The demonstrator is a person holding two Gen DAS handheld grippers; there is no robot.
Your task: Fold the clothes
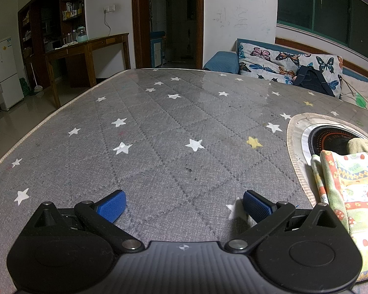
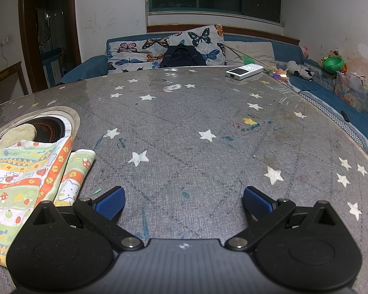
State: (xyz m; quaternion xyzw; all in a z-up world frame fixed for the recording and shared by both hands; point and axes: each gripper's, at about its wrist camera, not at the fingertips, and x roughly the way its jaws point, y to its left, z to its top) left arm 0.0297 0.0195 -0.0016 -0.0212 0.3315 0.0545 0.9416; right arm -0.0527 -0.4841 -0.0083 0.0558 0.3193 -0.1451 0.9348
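Garment (image 2: pixel 24 178): patterned cloth w/ green, orange and yellow bands, lying on the bench (image 2: pixel 184 127) between the two tools. In the right wrist view it sits at the left edge; in the left wrist view (image 1: pixel 350 196) at the right edge. Long axis runs roughly near-to-far along the bench; far end lies over the rim of a round cooktop (image 2: pixel 46 127) set into the bench top. A narrower flap (image 2: pixel 76 174) of the same cloth spreads flat beside the main bundle on its right. Bundle is rumpled, partly layered; which end is which cannot be told.

Left tool (image 1: pixel 184 204): jaws spread wide, blue pads well apart, nothing between them; garment just beside its right arm.

Right tool (image 2: pixel 184 202): jaws spread wide, nothing held; garment next to its left arm.

Surroundings: bench cover is grey w/ white stars, pen marks and stains. White remote (image 2: pixel 244 71) at far edge. Blue sofa (image 2: pixel 85 69) behind, w/ butterfly cushion (image 2: pixel 139 51) and dark bag (image 2: pixel 181 57). A yellowish cloth (image 2: pixel 19 133) lies on the cooktop.
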